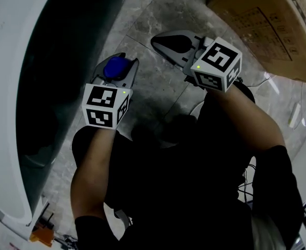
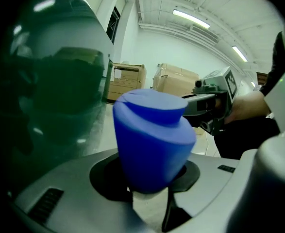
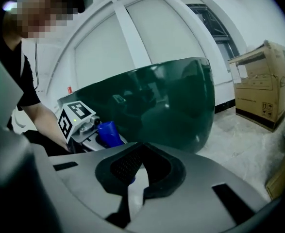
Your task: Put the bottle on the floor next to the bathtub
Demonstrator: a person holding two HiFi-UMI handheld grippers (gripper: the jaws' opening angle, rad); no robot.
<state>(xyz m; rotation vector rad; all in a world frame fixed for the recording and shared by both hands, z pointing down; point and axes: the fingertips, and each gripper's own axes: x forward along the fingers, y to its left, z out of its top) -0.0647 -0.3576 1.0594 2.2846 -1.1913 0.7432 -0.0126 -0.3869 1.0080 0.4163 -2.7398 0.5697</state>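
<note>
A blue bottle [image 1: 115,66] sits between the jaws of my left gripper [image 1: 117,61], which is shut on it. In the left gripper view the bottle [image 2: 152,140] fills the middle, gripped low on its body, and it hangs above the marble floor [image 1: 158,82]. Just to its left is the dark green bathtub [image 1: 59,51] with a white rim. My right gripper [image 1: 166,41] is further out over the floor, shut, with nothing in it [image 3: 137,166]. The right gripper view shows the bottle [image 3: 108,133] beside the bathtub wall [image 3: 166,106].
A large cardboard box [image 1: 267,20] stands on the floor at the upper right, also seen as the cardboard box [image 3: 261,86] in the right gripper view. More cardboard boxes [image 2: 127,79] stand far off past the bathtub. Grey marble floor lies between the bathtub and the box.
</note>
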